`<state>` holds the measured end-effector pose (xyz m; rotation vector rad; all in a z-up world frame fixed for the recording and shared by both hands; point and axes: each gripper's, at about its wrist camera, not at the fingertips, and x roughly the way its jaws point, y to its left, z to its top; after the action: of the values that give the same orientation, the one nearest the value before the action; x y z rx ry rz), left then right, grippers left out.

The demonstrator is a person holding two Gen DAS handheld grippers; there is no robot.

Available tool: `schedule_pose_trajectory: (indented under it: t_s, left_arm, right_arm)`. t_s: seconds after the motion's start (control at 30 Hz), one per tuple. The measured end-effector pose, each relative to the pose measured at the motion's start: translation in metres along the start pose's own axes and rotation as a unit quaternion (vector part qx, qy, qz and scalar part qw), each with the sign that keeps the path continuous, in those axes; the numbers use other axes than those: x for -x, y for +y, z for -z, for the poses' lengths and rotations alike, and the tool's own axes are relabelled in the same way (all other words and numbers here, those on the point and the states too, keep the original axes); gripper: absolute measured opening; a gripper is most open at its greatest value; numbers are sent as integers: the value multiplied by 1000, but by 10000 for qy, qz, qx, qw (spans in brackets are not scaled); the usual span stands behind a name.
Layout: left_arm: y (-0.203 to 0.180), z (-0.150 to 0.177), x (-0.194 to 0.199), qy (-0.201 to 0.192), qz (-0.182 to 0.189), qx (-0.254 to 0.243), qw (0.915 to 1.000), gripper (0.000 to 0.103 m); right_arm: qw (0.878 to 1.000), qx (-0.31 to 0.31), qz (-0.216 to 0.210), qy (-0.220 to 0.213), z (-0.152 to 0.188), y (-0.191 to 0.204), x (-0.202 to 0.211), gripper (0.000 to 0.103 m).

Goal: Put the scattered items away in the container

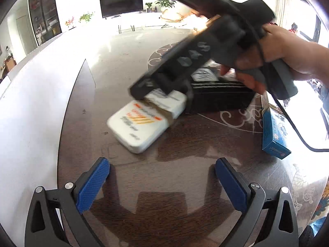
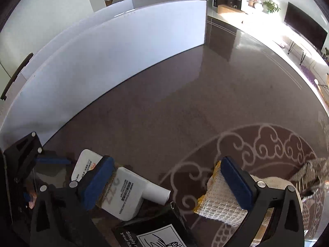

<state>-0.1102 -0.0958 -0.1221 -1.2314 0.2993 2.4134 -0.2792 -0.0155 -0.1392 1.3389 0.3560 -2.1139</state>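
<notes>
A white flat sunscreen bottle with orange stripes lies on the dark table, its cap end toward a black box. My left gripper is open and empty, just short of the bottle. My right gripper is open above the table; the bottle lies under its left finger and a white and yellow knitted cloth under its right finger. In the left wrist view the right gripper hovers over the bottle's cap end. The white container's wall stands at the left.
A blue carton stands at the table's right edge. The black box with a white label lies right below my right gripper. A striped item lies at the far right. The brown table has a white cloud pattern.
</notes>
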Motion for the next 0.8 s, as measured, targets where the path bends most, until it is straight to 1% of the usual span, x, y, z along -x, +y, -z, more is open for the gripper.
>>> schedule_pose_trajectory:
  t_s: [0.07,0.13,0.17,0.2,0.23,0.27,0.3,0.33,0.37,0.43,0.47,0.53,0.6,0.63,0.7,0.73,0.8]
  left_arm:
    - [0,0,0,0,-1,0,10000,103]
    - [0,0,0,0,-1,1,10000,103]
    - [0,0,0,-1,-1,1,10000,103]
    - [0,0,0,-1,-1,1,10000,103]
    - [-1,0,0,-1,-1,1,10000,103]
    - [-1,0,0,-1,-1,1,10000,103]
    - [-1,0,0,-1,-2,1,10000,103]
    - [-1,0,0,-1,-2,1,10000,103]
    - [-1,0,0,-1,-3,1,10000,103]
    - [-1,0,0,-1,-5,0,10000,103]
    - [-1,1,0,-2,-4,1,10000,103]
    - [-1,1,0,-1,4,1,10000,103]
    - [1,0,0,7,44,-48,10000,103]
    - [2,0,1,12,73,-79,9999,103]
    - [1,3,4,57,149,-198,9997,103]
    - [-1,4,5,129,192,-279,9993,103]
    - [-7,-1,9,414,329,-493,9974,103]
  right_arm:
    - [9999,-137,19,66,28,-8,17,103]
    - [9993,-205,178,267,49,-12,37,101]
    - [9993,-256,257,95,59,-12,55,101]
    - [9987,-339,259,-293,69,-13,79,101]
    - [9960,-500,231,-707,81,-15,104,102]
    - [9916,-735,285,-1029,95,-18,126,102]
    - [9865,-1023,441,-1197,110,-22,141,102]
    - [9817,-1318,627,-1226,125,-26,150,103]
    - [9772,-1582,814,-1160,133,-28,154,103]
    - [9649,-2079,1230,-1031,164,-33,159,103]
    - [9577,-2338,1295,-1068,177,-34,159,103]
    - [9418,-2854,1257,-1255,223,-32,169,103]
    - [9301,-3174,1318,-1300,258,-19,175,103]
    - [9282,-3204,1405,-1269,271,-11,177,103]
    - [9320,-3075,1599,-1061,290,4,177,103]
    - [9353,-2959,1710,-921,296,10,174,103]
    - [9406,-2687,1952,-702,305,15,167,103]
